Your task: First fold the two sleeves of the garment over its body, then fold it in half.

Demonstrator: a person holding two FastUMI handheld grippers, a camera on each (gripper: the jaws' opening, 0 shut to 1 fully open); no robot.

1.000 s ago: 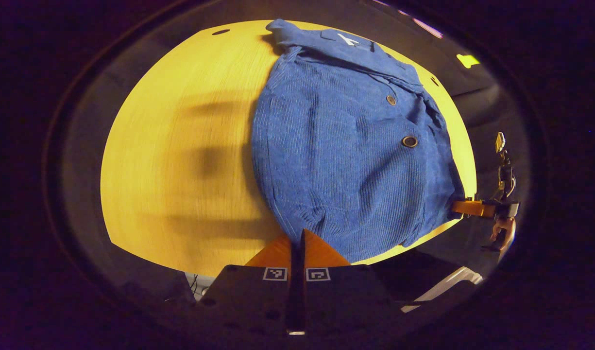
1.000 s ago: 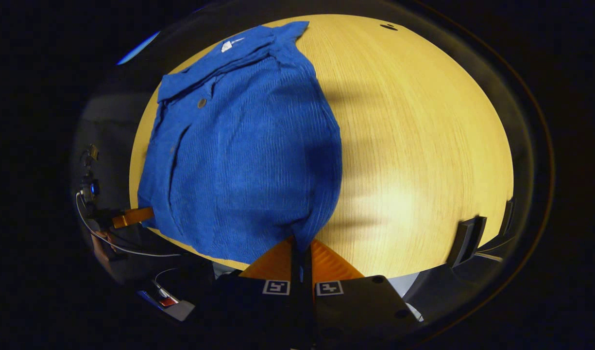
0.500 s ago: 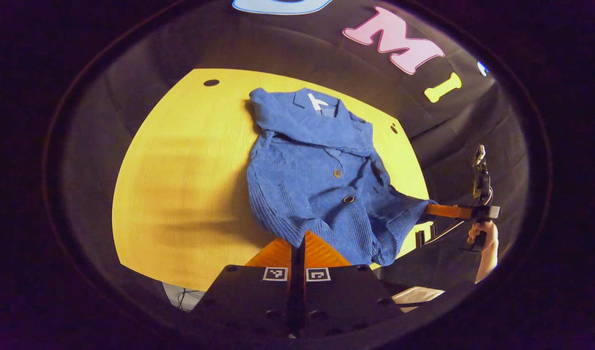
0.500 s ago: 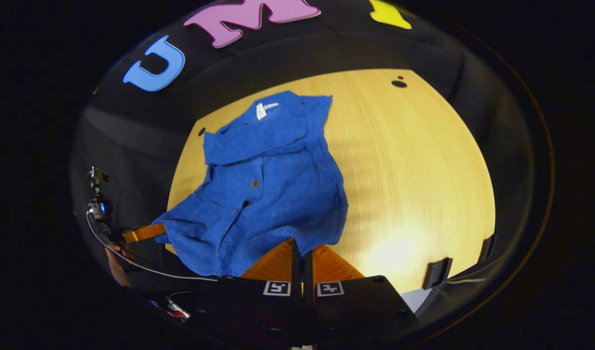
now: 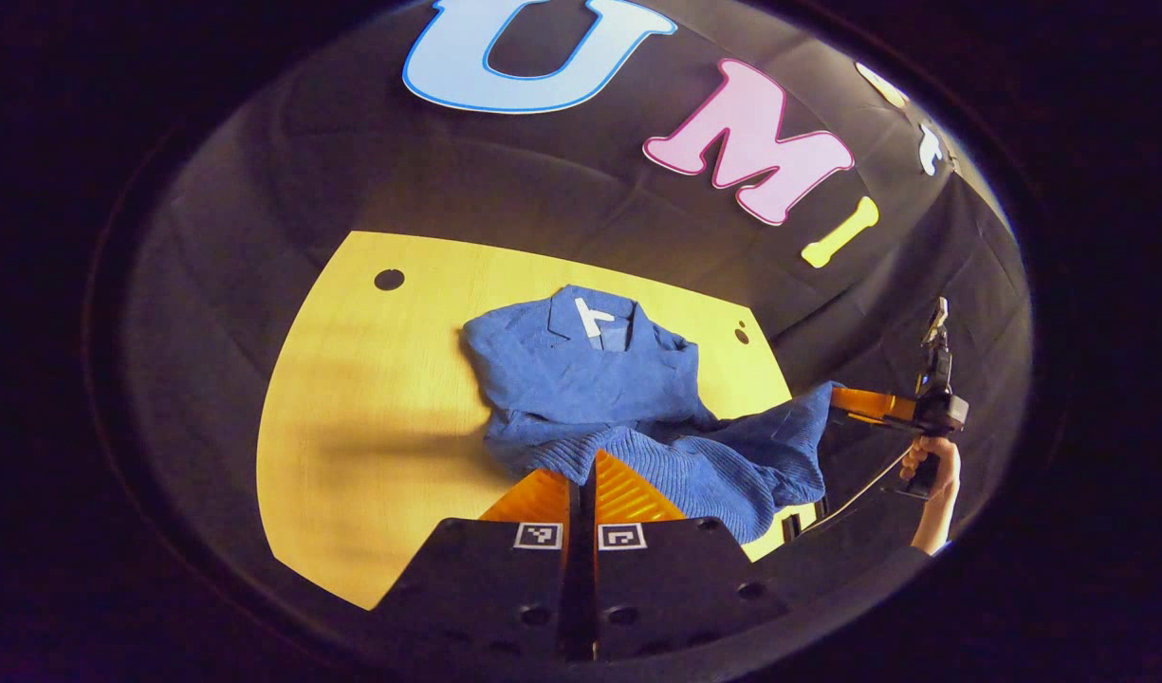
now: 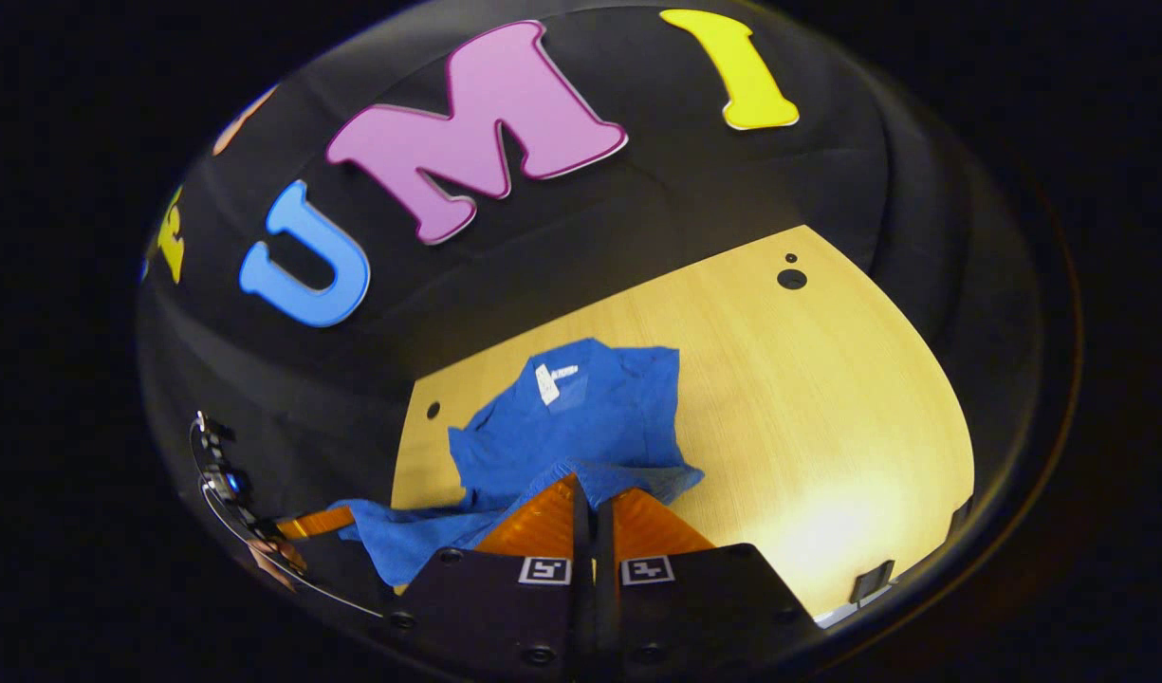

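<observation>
A blue ribbed cardigan [image 5: 599, 398] with a collar and a white neck label lies on the yellow wooden table [image 5: 372, 417], collar at the far side. Its bottom hem is lifted off the table. My left gripper [image 5: 582, 467] is shut on one hem corner. In the left gripper view the right gripper [image 5: 851, 402], held by a hand [image 5: 927, 465], grips the other corner at the right. In the right gripper view my right gripper [image 6: 588, 489] is shut on the hem of the cardigan [image 6: 581, 417], and the left gripper [image 6: 315, 523] holds the far corner at the lower left.
The black cloth wall [image 5: 543, 190] rises just behind the table. Small round holes [image 5: 388, 279] mark the table's far corners. Bare tabletop [image 6: 827, 408] stretches beside the cardigan. A cable [image 6: 258, 560] hangs from the left gripper.
Both grippers have risen with the hem and carried it toward the collar. The lower half of the cardigan has come off the table and the visible body has shortened.
</observation>
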